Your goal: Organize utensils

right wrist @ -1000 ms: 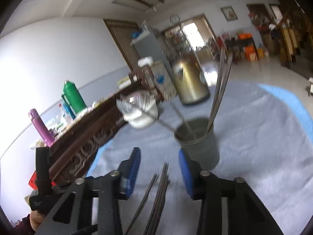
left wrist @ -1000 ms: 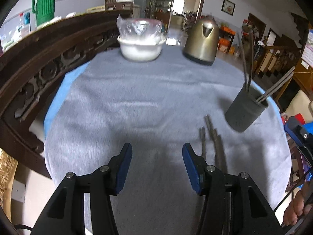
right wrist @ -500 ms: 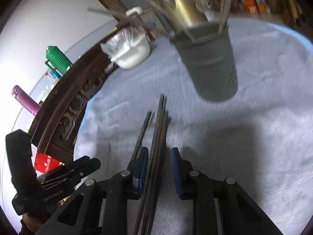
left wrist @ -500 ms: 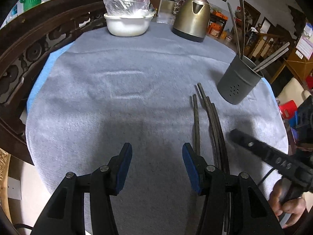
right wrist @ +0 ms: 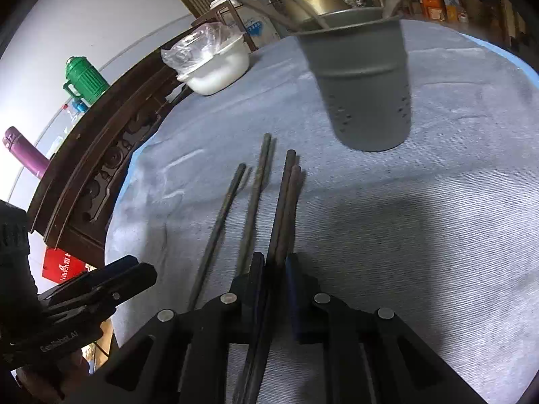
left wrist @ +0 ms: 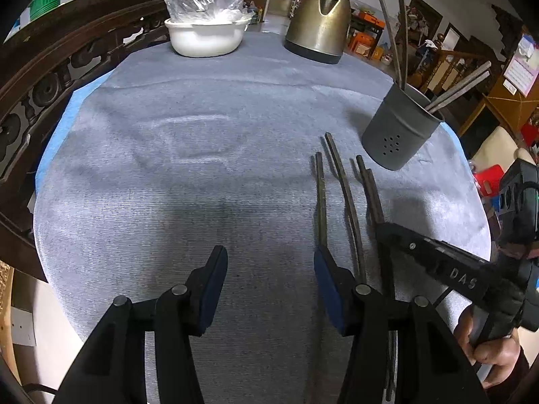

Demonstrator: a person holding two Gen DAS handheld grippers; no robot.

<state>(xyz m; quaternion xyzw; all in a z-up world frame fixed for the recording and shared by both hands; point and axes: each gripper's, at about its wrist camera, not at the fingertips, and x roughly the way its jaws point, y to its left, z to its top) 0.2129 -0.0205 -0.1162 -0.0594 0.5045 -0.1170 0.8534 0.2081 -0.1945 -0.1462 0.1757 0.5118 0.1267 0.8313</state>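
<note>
Several dark chopsticks [right wrist: 256, 185] lie side by side on the grey tablecloth [left wrist: 202, 168], pointing at a grey perforated utensil cup [right wrist: 367, 84] that holds several more chopsticks. My right gripper [right wrist: 274, 266] is shut on the right-hand pair of chopsticks [right wrist: 286, 198], low on the cloth; it also shows in the left wrist view [left wrist: 384, 235]. My left gripper [left wrist: 269, 269] is open and empty, just left of the loose chopsticks [left wrist: 343, 188]. The cup [left wrist: 397, 134] stands beyond them at the right.
A white bowl [left wrist: 205, 33] covered in plastic film and a brass-coloured kettle [left wrist: 320, 23] stand at the table's far side. A carved dark wooden rail [left wrist: 50, 67] runs along the left. A green jug [right wrist: 84, 80] and a purple bottle [right wrist: 23, 151] stand beyond it.
My right gripper has dropped to the cloth and closed on the right-hand pair of chopsticks. My left gripper has tilted down toward the table and stayed open.
</note>
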